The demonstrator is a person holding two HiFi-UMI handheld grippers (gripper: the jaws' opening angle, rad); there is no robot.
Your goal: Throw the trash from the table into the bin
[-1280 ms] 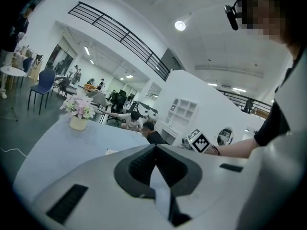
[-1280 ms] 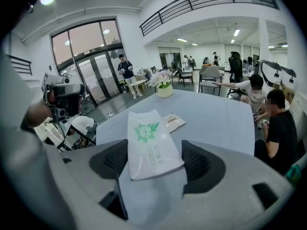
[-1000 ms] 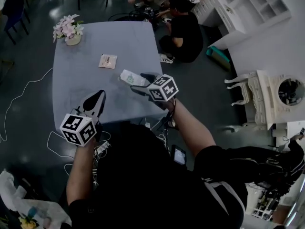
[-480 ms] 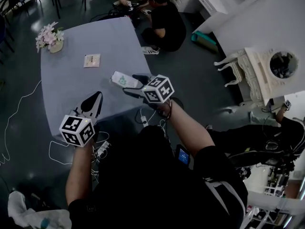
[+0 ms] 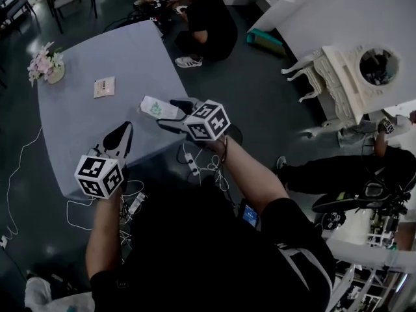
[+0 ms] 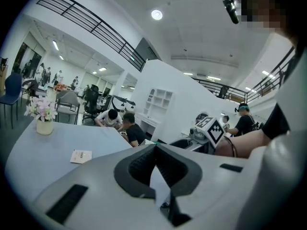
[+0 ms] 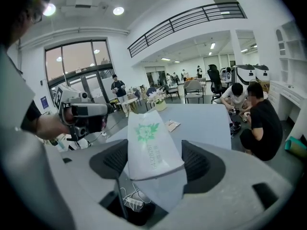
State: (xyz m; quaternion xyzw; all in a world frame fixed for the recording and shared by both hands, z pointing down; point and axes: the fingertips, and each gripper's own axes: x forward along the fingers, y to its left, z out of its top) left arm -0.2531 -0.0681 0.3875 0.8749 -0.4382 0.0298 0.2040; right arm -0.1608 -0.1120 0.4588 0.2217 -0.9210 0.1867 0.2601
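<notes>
The right gripper (image 5: 170, 114) was clamped on one end of a white packet (image 5: 155, 106) with a green flower print, held up near the edge of the table (image 5: 78, 148). The left gripper (image 5: 123, 134) hung closed on nothing. A second packet (image 5: 104, 86) lay flat on the table. No bin showed in any view. Pinched only at its end, the thin packet might slip free on a fast swing and land among the floor cables (image 5: 195, 164).
</notes>
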